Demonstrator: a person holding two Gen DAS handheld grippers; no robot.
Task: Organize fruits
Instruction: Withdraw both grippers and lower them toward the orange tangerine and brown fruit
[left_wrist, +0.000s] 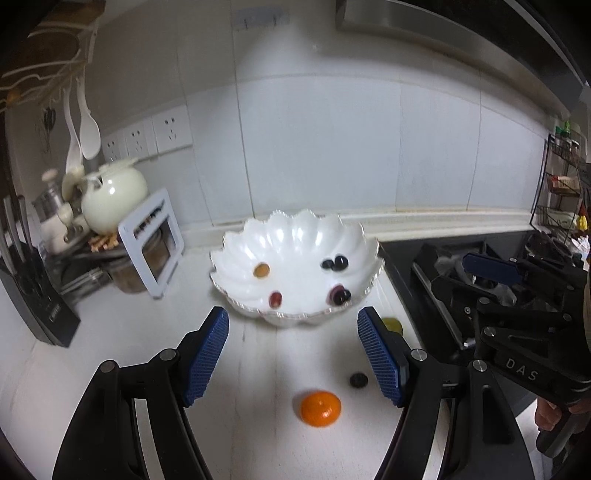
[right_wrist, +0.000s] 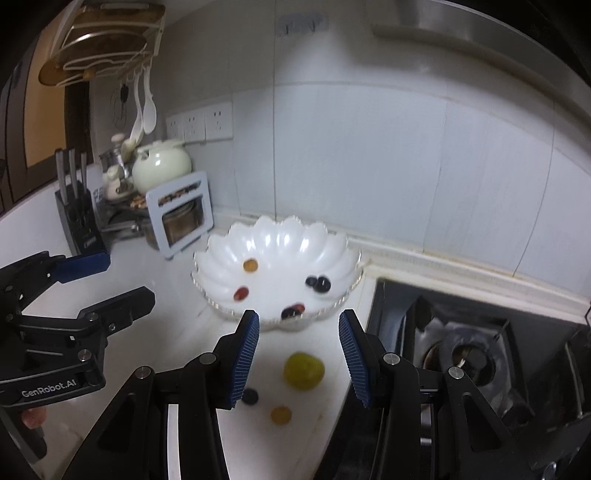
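A white scalloped bowl (left_wrist: 295, 240) stands on the white counter and holds several small fruits: an orange one (left_wrist: 261, 270), a red one (left_wrist: 275, 299) and dark grapes (left_wrist: 334, 263). My left gripper (left_wrist: 291, 354) is open and empty in front of the bowl, above an orange mandarin (left_wrist: 320, 408) and a dark grape (left_wrist: 358, 379). My right gripper (right_wrist: 298, 354) is open and empty above a green fruit (right_wrist: 303, 370). A dark grape (right_wrist: 250, 396) and a small orange fruit (right_wrist: 280, 414) lie near it. The bowl also shows in the right wrist view (right_wrist: 277, 240).
A gas stove (right_wrist: 461, 354) lies right of the counter. A white frame stand (left_wrist: 151, 240), a cream teapot (left_wrist: 112, 195), jars and a black knife block (right_wrist: 79, 221) crowd the back left. A spice rack (left_wrist: 561, 184) stands at the far right.
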